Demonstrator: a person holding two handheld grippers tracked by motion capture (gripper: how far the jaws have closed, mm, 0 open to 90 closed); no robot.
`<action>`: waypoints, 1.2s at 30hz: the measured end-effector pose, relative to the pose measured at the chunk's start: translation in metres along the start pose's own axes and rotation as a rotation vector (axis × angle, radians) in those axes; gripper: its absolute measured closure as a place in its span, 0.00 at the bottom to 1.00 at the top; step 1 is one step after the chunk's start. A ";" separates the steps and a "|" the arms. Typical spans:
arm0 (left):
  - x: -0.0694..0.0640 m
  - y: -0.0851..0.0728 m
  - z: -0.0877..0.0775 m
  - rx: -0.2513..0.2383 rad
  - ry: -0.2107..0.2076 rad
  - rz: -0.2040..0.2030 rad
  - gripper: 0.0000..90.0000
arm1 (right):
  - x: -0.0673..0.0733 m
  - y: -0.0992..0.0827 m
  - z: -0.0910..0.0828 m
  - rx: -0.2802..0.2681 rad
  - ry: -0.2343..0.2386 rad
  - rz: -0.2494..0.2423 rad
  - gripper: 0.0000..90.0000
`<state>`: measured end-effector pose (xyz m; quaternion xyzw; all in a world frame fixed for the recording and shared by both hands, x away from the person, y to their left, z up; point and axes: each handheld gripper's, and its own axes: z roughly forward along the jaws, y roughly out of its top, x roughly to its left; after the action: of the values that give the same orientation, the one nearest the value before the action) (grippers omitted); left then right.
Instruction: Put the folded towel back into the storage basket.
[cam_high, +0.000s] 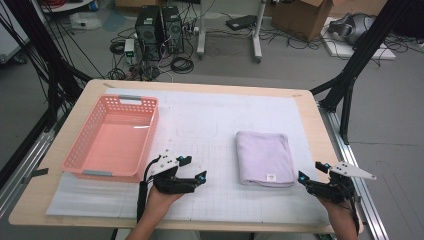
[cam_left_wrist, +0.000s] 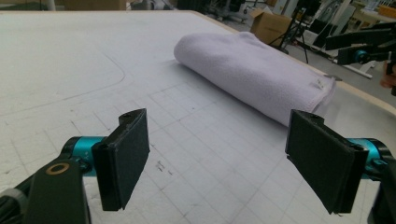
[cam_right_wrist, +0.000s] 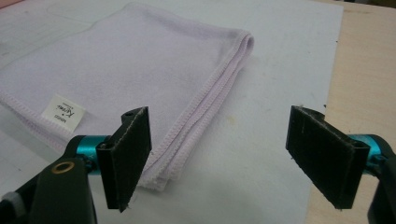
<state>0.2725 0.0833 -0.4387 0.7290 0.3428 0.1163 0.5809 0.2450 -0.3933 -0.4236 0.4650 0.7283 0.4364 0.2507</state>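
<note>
Towel (cam_high: 264, 158), lilac, folded flat on bench (cam_high: 310, 107) beside basket (cam_high: 113, 137). Judged soft, light, limp; best pinched at the stitched corner by the label. Left claw (cam_high: 193, 168) and right claw (cam_high: 311, 173) spread wide, nothing held.

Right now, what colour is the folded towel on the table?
Pale lilac, with a small white label; the towel shows best in the right gripper view.

Folded lilac terry-cloth towel (cam_high: 264, 157): soft, matt nap. Pink perforated plastic basket (cam_high: 114, 136): smooth, slightly glossy. Pale wooden tabletop (cam_high: 310, 112): matt.
</note>
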 end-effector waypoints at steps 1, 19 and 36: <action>0.001 0.001 0.001 0.004 -0.011 -0.011 0.25 | 0.000 0.000 0.000 -0.001 0.001 0.001 0.24; -0.028 0.048 0.091 0.112 -0.096 -0.014 0.24 | 0.002 0.000 0.004 0.011 0.020 -0.011 0.24; -0.024 0.041 0.167 0.296 -0.022 -0.108 0.24 | -0.001 0.000 0.007 0.011 0.032 -0.006 0.24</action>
<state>0.3650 -0.0639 -0.4454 0.7886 0.3885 0.0252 0.4760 0.2506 -0.3913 -0.4269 0.4572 0.7361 0.4388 0.2379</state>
